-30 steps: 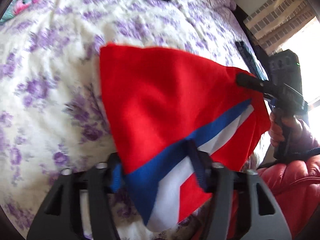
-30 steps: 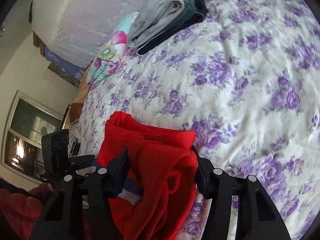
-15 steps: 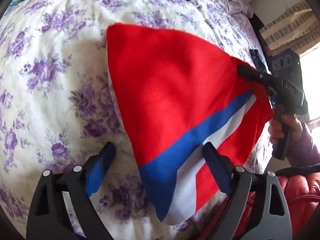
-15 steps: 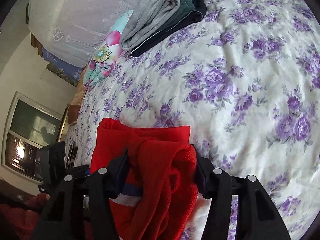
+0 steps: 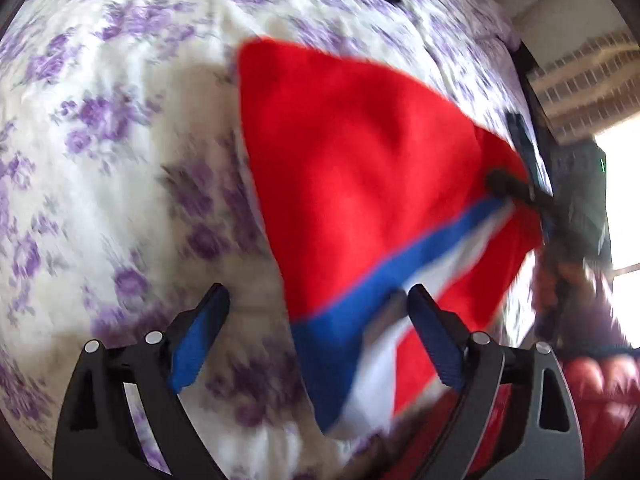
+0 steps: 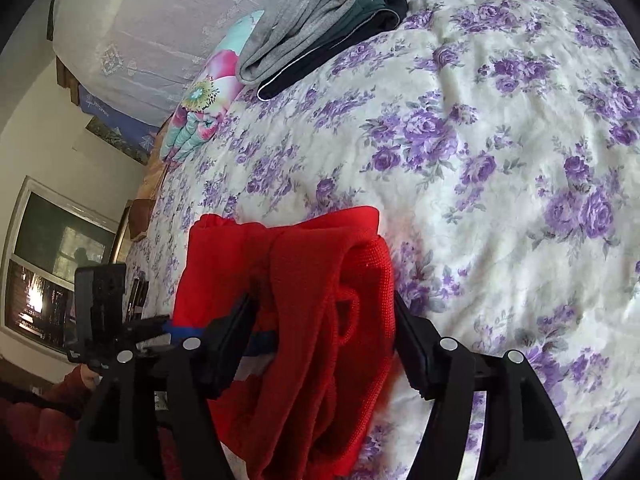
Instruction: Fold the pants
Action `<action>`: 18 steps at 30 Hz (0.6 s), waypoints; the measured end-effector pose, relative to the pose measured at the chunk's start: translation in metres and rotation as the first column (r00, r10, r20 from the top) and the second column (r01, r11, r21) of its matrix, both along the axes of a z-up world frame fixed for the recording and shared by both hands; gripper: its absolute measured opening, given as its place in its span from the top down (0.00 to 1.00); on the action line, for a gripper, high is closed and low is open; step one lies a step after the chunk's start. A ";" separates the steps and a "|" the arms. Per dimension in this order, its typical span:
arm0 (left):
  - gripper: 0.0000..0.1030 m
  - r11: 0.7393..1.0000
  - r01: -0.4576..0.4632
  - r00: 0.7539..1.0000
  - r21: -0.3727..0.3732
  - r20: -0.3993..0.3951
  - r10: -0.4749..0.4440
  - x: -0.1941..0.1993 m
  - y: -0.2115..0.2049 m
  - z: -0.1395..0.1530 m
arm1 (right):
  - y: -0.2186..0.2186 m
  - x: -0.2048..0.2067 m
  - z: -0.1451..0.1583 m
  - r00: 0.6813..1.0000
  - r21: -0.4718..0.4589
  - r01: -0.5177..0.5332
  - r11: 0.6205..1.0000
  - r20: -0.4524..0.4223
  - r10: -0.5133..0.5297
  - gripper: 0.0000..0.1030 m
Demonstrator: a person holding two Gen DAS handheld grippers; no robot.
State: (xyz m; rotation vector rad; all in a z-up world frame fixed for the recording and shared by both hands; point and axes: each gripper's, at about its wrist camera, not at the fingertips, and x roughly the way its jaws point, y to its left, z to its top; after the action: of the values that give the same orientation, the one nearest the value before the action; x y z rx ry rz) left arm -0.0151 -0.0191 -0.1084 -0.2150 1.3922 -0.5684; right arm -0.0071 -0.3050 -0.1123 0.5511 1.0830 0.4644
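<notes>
**Red pants half on the bed, one gripper clamped, one spread wide**

Red pants (image 5: 352, 168) spread across the flowered bedspread (image 5: 100, 128), blue and white stripes running down the near side. Far corner of the cloth resting on the bedspread; near end draped toward the lower edge of the bed. Blurred in the left wrist view, so fine folds hard to read.

Left gripper (image 5: 316, 320) wide apart, blue pads showing. Left pad (image 5: 198, 344) over bare bedspread, right pad (image 5: 438, 344) in front of the striped part of the pants. Nothing pinched between them; released.

Right gripper (image 6: 322, 336) clenched on a thick bunch of the red pants (image 6: 312, 320), ribbed fabric bulging up between the two black fingers and hanging below them. Seen from the left wrist view too: right gripper (image 5: 516, 190) biting the right-hand corner of the cloth where the blue stripe meets the red, a hand (image 5: 560, 276) blurred behind it on the handle.

Over in the right wrist view, left gripper (image 6: 152, 326) at the left edge of the pants, close to the blue stripe.

Further up the bed, well apart from the pants: a stack of folded clothes (image 6: 320, 20), grey on top, dark green and black beneath. Just beside it, a bright flowered pillow (image 6: 208, 96). Window (image 6: 48, 272) off to the left in the right wrist view.
</notes>
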 end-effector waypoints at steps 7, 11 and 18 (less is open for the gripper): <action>0.18 0.990 0.137 0.990 0.044 0.033 -0.138 -0.011 -0.026 0.003 | 0.002 0.013 0.040 0.989 -0.096 0.036 0.995 0.149 -0.022 0.33; 0.05 0.988 0.147 0.988 0.051 0.037 -0.149 -0.011 -0.037 -0.004 | 0.056 0.025 0.071 0.957 -0.196 -0.142 0.970 0.223 0.185 0.33; 0.04 0.987 0.137 0.987 0.079 0.076 -0.142 -0.014 -0.047 -0.006 | 0.164 0.062 0.022 0.905 -0.490 -0.351 0.798 0.042 0.424 0.34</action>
State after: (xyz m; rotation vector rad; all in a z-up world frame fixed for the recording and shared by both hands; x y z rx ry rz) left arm -0.0287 -0.0658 -0.1140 -0.0346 1.3535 -0.6337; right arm 0.0551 -0.1409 -0.0905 -0.1502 1.1165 0.5651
